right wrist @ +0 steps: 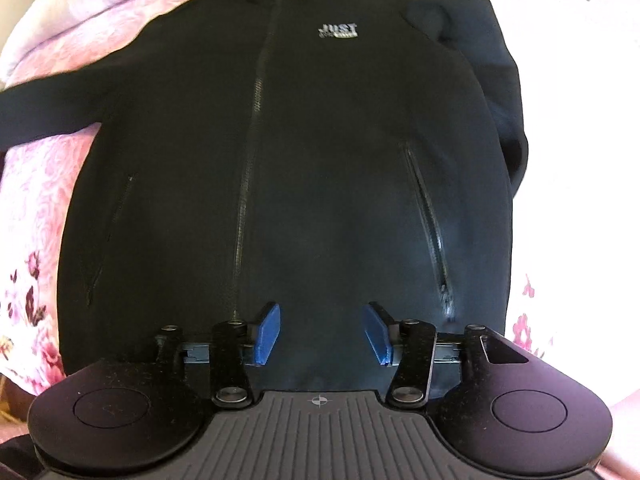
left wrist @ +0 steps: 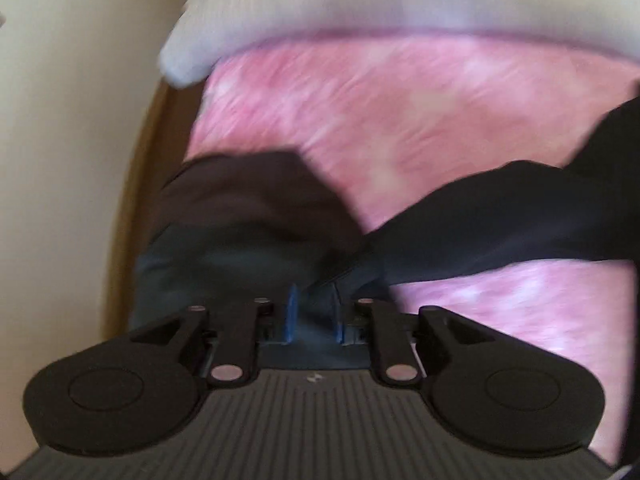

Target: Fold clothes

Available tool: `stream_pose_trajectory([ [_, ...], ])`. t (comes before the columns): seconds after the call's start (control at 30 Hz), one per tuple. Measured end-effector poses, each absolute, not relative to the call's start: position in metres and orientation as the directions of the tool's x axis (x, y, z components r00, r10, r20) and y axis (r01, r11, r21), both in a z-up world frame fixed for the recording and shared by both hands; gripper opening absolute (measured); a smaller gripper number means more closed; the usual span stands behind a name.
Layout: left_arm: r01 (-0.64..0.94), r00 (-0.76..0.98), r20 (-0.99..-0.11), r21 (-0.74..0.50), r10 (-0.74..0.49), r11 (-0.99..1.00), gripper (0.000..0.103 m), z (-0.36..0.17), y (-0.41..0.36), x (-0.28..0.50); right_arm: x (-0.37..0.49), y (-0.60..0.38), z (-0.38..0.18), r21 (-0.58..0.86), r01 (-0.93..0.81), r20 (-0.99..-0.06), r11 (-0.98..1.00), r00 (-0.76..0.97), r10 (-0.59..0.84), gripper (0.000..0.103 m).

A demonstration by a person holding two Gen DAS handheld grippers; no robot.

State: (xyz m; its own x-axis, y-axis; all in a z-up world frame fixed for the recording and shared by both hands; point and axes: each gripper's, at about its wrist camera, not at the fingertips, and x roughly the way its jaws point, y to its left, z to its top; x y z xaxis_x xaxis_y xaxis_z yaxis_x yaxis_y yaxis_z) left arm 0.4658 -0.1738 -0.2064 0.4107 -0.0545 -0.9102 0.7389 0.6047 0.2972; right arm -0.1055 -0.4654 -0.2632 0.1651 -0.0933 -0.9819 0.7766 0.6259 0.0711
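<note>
Black zip jacket lies flat, front up, on the pink floral bedspread. Collar is at the far end, hem at the near end, so the long axis runs straight away from the right gripper, w/ the zipper just left of that gripper's centre line. One sleeve stretches out to the picture's left; the other is already tucked along the jacket's right edge.

Right gripper hangs over the hem, pointing steeply down, blue pads apart, nothing btwn them but the fabric below; not gripping.

Left gripper view is blurred. Its blue pads sit close together w/ dark cloth bunched btwn them, prob. the sleeve end, and a dark band trails off to the right across the bedspread. Looks clamped on the cloth, though the blur makes that a judgement.

Key relation for the next move: the out-flung sleeve lies crosswise to the body's long axis, and the left hand is the one on it, so folding it across the chest looks like the left's job while the right, nearer the hem, could pin or lift the bottom edge. A pale pillow sits beyond the bedspread.
</note>
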Motion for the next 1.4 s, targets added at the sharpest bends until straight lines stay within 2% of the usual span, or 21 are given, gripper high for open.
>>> stream_pose_trajectory([
  [0.17,0.761,0.374,-0.92,0.234,-0.114,0.605,0.019,-0.205,-0.174,0.429,-0.135,-0.473,-0.269,0.027,0.821,-0.983,0.57,0.124,-0.132,0.055],
  [0.3,0.784,0.358,-0.917,0.194,-0.174,0.589,0.022,-0.206,-0.198,0.385,-0.171,-0.498,-0.269,-0.005,0.867,-0.974,0.499,0.107,-0.197,0.058],
  [0.37,0.809,0.312,-0.924,0.136,-0.221,0.571,0.023,-0.213,-0.22,0.353,-0.192,-0.524,-0.27,-0.01,0.893,-0.968,0.451,0.105,-0.229,0.06],
  [0.47,0.848,0.259,-0.922,0.073,-0.289,0.525,0.031,-0.217,-0.257,0.287,-0.226,-0.564,-0.285,0.014,0.93,-0.963,0.367,0.112,-0.246,0.061],
  [0.6,0.895,0.138,-0.928,-0.033,-0.347,0.445,0.031,-0.23,-0.317,0.177,-0.252,-0.625,-0.319,0.088,0.935,-0.956,0.343,0.176,-0.235,0.061],
  [0.7,0.928,0.051,-0.944,-0.075,-0.325,0.366,0.032,-0.243,-0.366,0.078,-0.247,-0.664,-0.347,0.213,0.896,-0.935,0.39,0.303,-0.186,0.061],
  [0.87,0.956,-0.035,-0.953,-0.121,-0.302,0.269,0.035,-0.255,-0.434,-0.053,-0.235,-0.689,-0.387,0.271,0.836,-0.914,0.477,0.379,-0.146,0.061],
  [0.9,0.96,-0.048,-0.956,-0.124,-0.289,0.252,0.035,-0.258,-0.446,-0.072,-0.239,-0.697,-0.395,0.301,0.832,-0.906,0.466,0.403,-0.133,0.054],
  [0.93,0.963,-0.061,-0.96,-0.129,-0.273,0.236,0.035,-0.262,-0.457,-0.09,-0.244,-0.706,-0.4,0.317,0.828,-0.904,0.462,0.412,-0.118,0.022],
  [0.97,0.968,-0.074,-0.963,-0.132,-0.258,0.216,0.035,-0.266,-0.467,-0.107,-0.257,-0.708,-0.397,0.332,0.817,-0.902,0.472,0.422,-0.096,0.007],
  [1.0,0.973,-0.078,-0.967,-0.127,-0.244,0.19,0.036,-0.268,-0.475,-0.122,-0.274,-0.704,-0.389,0.352,0.8,-0.897,0.487,0.437,-0.07,0.006],
  [1.1,0.987,-0.077,-0.974,-0.105,-0.213,0.125,0.036,-0.274,-0.495,-0.149,-0.289,-0.721,-0.358,0.19,0.728,-0.917,0.659,0.371,-0.145,0.005],
  [1.17,0.989,-0.088,-0.973,-0.112,-0.212,0.102,0.036,-0.273,-0.503,-0.159,-0.304,-0.735,-0.329,-0.017,0.668,-0.909,0.744,0.299,-0.289,0.005],
  [1.23,0.989,-0.099,-0.972,-0.12,-0.215,0.087,0.036,-0.274,-0.509,-0.164,-0.324,-0.753,-0.302,-0.246,0.628,-0.852,0.738,0.223,-0.473,0.005],
  [1.3,0.989,-0.099,-0.973,-0.12,-0.21,0.086,0.036,-0.277,-0.517,-0.168,-0.346,-0.774,-0.287,-0.411,0.611,-0.779,0.676,0.151,-0.609,0.006],
  [1.33,0.989,-0.101,-0.973,-0.122,-0.207,0.089,0.036,-0.278,-0.52,-0.17,-0.354,-0.785,-0.288,-0.451,0.609,-0.763,0.652,0.117,-0.636,0.012],
  [1.37,0.988,-0.106,-0.973,-0.126,-0.205,0.089,0.036,-0.277,-0.522,-0.171,-0.361,-0.796,-0.292,-0.48,0.609,-0.755,0.631,0.079,-0.651,0.031],
  [1.4,0.987,-0.112,-0.973,-0.132,-0.202,0.087,0.036,-0.277,-0.523,-0.172,-0.368,-0.805,-0.299,-0.493,0.615,-0.763,0.616,0.036,-0.646,0.041],
])
